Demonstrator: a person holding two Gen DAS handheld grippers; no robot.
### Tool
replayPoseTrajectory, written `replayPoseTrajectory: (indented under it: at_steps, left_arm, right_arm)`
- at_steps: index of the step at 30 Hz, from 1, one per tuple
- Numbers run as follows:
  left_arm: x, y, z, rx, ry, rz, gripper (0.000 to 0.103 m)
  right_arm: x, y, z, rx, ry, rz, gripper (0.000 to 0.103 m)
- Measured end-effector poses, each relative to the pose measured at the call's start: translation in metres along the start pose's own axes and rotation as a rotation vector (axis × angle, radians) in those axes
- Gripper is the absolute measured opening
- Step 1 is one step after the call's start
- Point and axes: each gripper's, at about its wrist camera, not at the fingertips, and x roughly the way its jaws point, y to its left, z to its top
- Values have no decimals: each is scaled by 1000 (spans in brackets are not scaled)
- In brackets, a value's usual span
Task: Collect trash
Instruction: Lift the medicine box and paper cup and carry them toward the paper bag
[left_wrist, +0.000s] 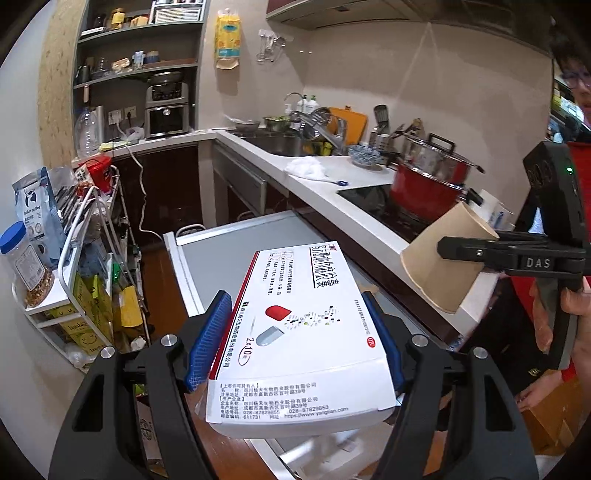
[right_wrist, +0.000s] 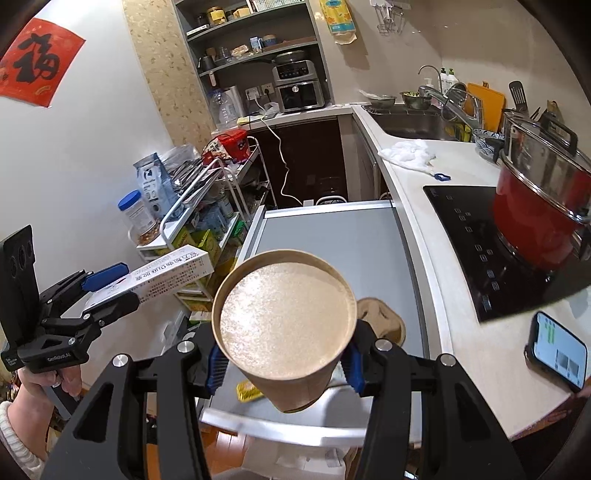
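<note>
A white medicine box (left_wrist: 295, 332) with a red and grey capsule picture sits clamped between the blue pads of my left gripper (left_wrist: 295, 306). It is held in the air over a grey pull-out surface (left_wrist: 229, 251). My right gripper (right_wrist: 284, 369) is shut on a brown paper cup (right_wrist: 284, 321), whose wide round end is turned toward its camera. The left wrist view shows that cup (left_wrist: 443, 258) at the right, gripped by the right gripper (left_wrist: 476, 254). In the right wrist view the left gripper (right_wrist: 122, 288) holds the box (right_wrist: 173, 273) at the left.
On the grey surface (right_wrist: 332, 236) lie a crumpled brown piece (right_wrist: 380, 317) and a yellow wrapper (right_wrist: 249, 391). The white counter carries a crumpled white tissue (right_wrist: 406, 153), a red pot (right_wrist: 543, 214) on a black hob and a phone (right_wrist: 557, 350). A wire rack (right_wrist: 207, 206) stands left.
</note>
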Motion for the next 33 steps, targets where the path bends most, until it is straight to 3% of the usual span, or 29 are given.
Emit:
replayPoseTrajectory:
  at_steps: [14,27,33]
  left_arm:
    - [-23,-42,-54,9,117,-77,71]
    - [-25,-57,-69,40,174,-106,71]
    - [-10,-67,-92,68,258,-124,71]
  right_arm:
    - [-22,0,-70,21,130,23,49]
    - [-27,-3,-91,33,183,30,49]
    - [-12,-2,-113,20,247,17,49]
